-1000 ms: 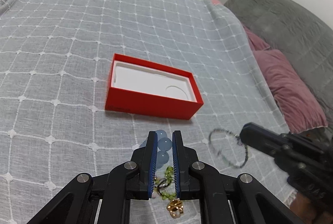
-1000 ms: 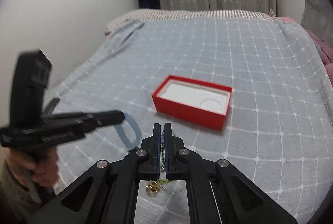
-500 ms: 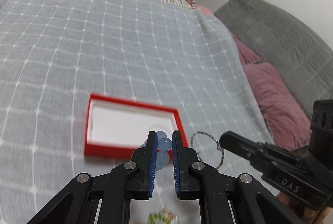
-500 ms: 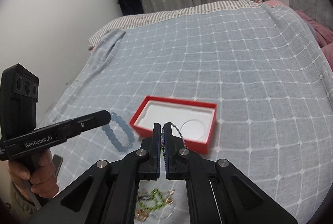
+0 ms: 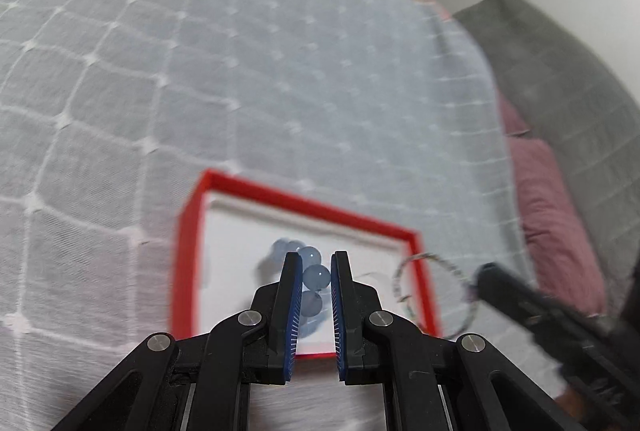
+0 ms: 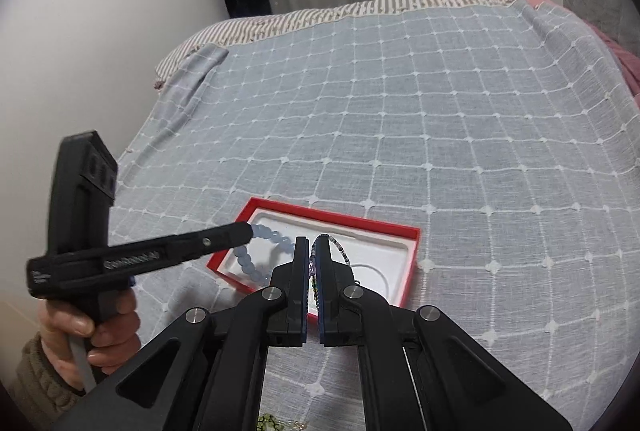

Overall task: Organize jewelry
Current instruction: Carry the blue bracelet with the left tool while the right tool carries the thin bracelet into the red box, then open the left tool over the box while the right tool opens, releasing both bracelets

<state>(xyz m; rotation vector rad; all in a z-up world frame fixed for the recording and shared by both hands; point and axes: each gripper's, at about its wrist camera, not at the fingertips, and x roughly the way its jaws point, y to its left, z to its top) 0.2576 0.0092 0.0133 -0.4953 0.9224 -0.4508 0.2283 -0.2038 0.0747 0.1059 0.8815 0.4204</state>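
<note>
blue bead bracelet point(image 5: 316, 277), partly hidden, pinched by left hand-held gripper point(image 5: 316, 263) over blurred red box point(image 5: 192, 231).

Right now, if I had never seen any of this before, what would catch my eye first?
Probably the bright red open box with a white liner, lying on the pale blue checked bedspread. Next, the left gripper pinching a bracelet of round, translucent light-blue beads above the box's tray. Beside it, the right gripper is closed on a thin bracelet of tiny multicoloured beads, hanging over the box's right side.
</note>
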